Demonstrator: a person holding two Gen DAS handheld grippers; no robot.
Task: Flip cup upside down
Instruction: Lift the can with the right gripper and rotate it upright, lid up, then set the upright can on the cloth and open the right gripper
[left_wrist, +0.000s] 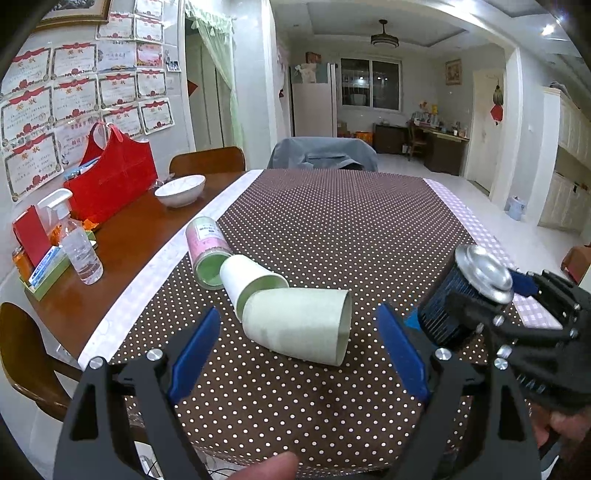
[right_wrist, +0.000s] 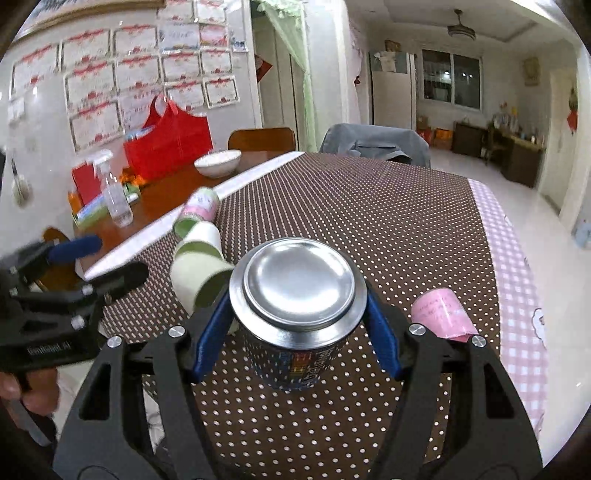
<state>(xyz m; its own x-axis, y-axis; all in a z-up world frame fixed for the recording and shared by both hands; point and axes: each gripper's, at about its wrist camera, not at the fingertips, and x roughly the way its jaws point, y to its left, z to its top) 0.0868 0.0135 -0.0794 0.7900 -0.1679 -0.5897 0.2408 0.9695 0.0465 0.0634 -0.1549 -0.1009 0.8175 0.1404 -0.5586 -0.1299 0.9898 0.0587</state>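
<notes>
A dark patterned cup (right_wrist: 295, 325) with a shiny metal base on top stands upside down, gripped between the blue pads of my right gripper (right_wrist: 297, 325). It also shows in the left wrist view (left_wrist: 465, 295) at the right, held by the right gripper (left_wrist: 517, 291). My left gripper (left_wrist: 299, 332) is open, its pads either side of a pale green cup (left_wrist: 299, 325) lying on its side. A white cup (left_wrist: 247, 278) and a pink cup (left_wrist: 205, 240) lie on their sides behind it.
The table wears a brown dotted cloth (left_wrist: 332, 221) with a pink checked border (right_wrist: 517, 295). A pink cup (right_wrist: 443, 314) lies to the right of my right gripper. A white bowl (left_wrist: 181, 190), spray bottle (left_wrist: 79, 251) and red bag (left_wrist: 114, 177) stand at the left.
</notes>
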